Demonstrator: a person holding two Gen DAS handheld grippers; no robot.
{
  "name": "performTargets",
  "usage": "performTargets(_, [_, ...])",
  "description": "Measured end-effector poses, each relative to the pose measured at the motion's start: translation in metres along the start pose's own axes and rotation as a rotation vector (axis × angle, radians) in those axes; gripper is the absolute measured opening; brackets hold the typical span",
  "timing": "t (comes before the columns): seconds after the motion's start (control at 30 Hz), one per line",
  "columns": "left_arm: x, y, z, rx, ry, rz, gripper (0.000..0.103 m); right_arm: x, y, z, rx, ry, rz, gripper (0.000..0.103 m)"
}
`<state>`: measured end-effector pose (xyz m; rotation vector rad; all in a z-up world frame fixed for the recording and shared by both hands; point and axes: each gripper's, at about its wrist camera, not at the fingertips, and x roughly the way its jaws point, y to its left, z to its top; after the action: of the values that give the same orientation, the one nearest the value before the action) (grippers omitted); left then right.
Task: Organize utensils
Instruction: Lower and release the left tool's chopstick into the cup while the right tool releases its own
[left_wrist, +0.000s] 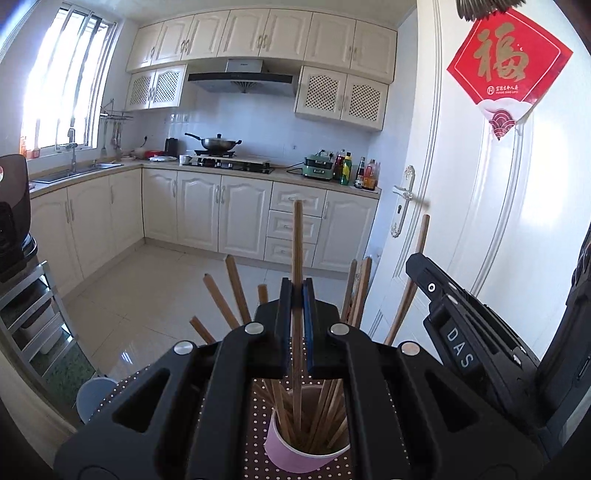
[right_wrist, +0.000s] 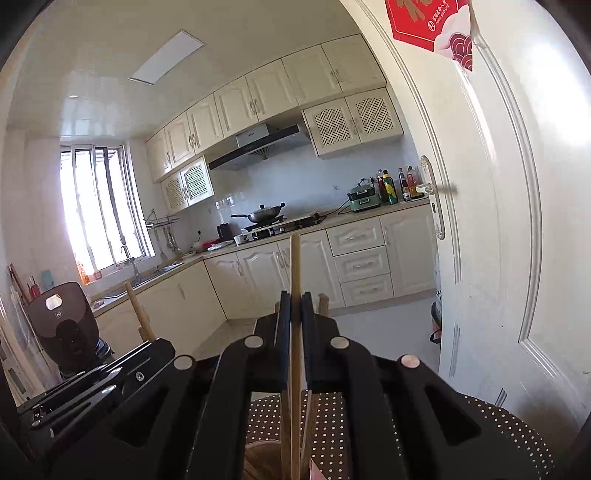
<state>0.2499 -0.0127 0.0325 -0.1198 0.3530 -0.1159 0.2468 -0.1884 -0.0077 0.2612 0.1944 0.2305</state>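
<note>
Wooden chopstick (left_wrist: 297, 258), upright, clamped between the closed blue-padded fingers of the left gripper (left_wrist: 297, 291); its lower end reaches down into the pink cup (left_wrist: 295, 456). The cup stands on a brown cloth with white dots (left_wrist: 255, 435) and holds a bundle of further chopsticks (left_wrist: 325, 417), which lean outward and fan past both sides of the gripper. The cup lies directly beneath the left gripper, partly hidden by its black body.

The right gripper (right_wrist: 296, 299) likewise has its fingers pressed narrow on a single pale chopstick (right_wrist: 294, 269) held upright, the lower part running down toward the cup mouth (right_wrist: 258, 461) at the bottom edge of the right wrist view. In the left wrist view the right gripper's black housing marked "DAS" (left_wrist: 458, 350) sits just beside the left one.

Behind: cream cabinets (left_wrist: 199, 214), a wok (left_wrist: 218, 143) on the stove, a white door (left_wrist: 498, 206) bearing a red paper sign (left_wrist: 508, 61).
</note>
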Motion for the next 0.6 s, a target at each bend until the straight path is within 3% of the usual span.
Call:
performTargets(0.3, [0.011,0.006,-0.016,0.006,0.044,-0.016,0.006,0.006,0.001,-0.013,-0.027,0.070,-0.012,0.005])
performTargets(0.6, [0.007,0.004,-0.019,0.044,0.021,-0.040,0.006,0.011,0.003,-0.021,-0.045,0.139,-0.001,0.005])
